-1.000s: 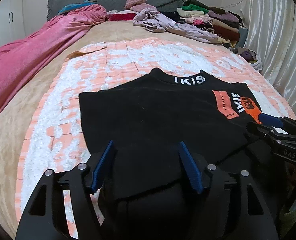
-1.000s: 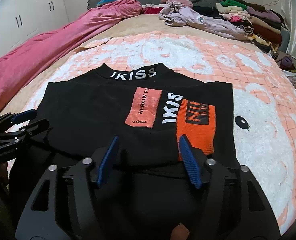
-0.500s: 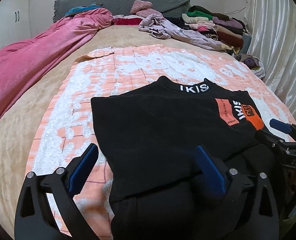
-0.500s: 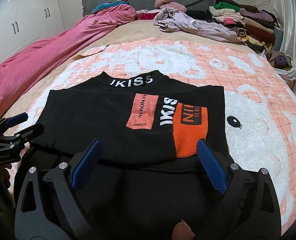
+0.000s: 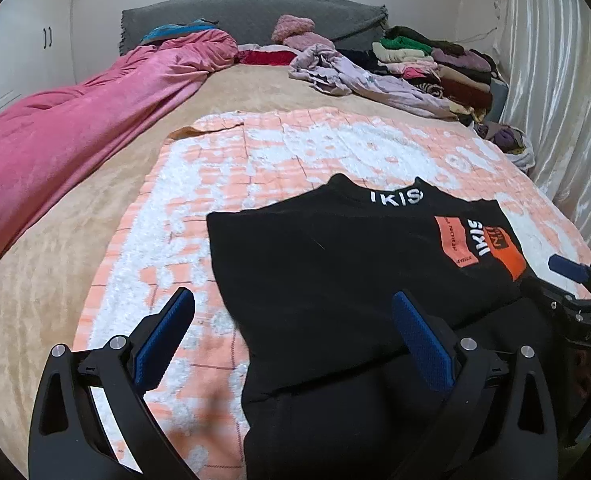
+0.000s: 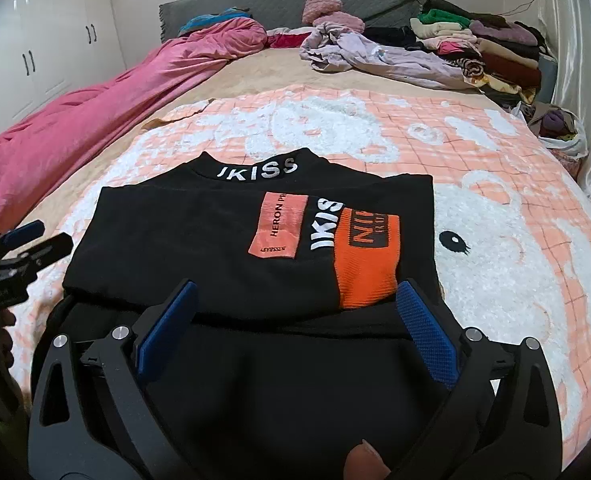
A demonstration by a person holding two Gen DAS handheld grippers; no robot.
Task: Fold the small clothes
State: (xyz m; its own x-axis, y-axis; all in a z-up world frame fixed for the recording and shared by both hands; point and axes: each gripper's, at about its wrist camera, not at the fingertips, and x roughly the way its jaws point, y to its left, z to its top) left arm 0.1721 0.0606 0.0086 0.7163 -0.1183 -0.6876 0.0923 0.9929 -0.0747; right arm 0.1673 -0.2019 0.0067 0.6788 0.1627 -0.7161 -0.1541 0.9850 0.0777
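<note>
On blanket (image 6: 495, 184) — one black top (image 6: 215, 240) | two claws — left claw (image 5: 291, 336), right claw (image 6: 295, 320) — agape

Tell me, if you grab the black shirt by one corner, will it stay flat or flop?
The black shirt would probably flop: it lies folded in soft layers. It likely unfolds when lifted and looks light, being thin knit.

Soft, even indoor light fills both of my views; I see no hard shadows. The white wardrobe doors (image 6: 55, 40) carry small glare spots, and the curtain (image 5: 567, 92) shines palely. Fisheye bending curves everything toward dark, vignetted corners. The black garment (image 6: 223, 240) swallows detail. Near the lens, things blur slightly.
</note>
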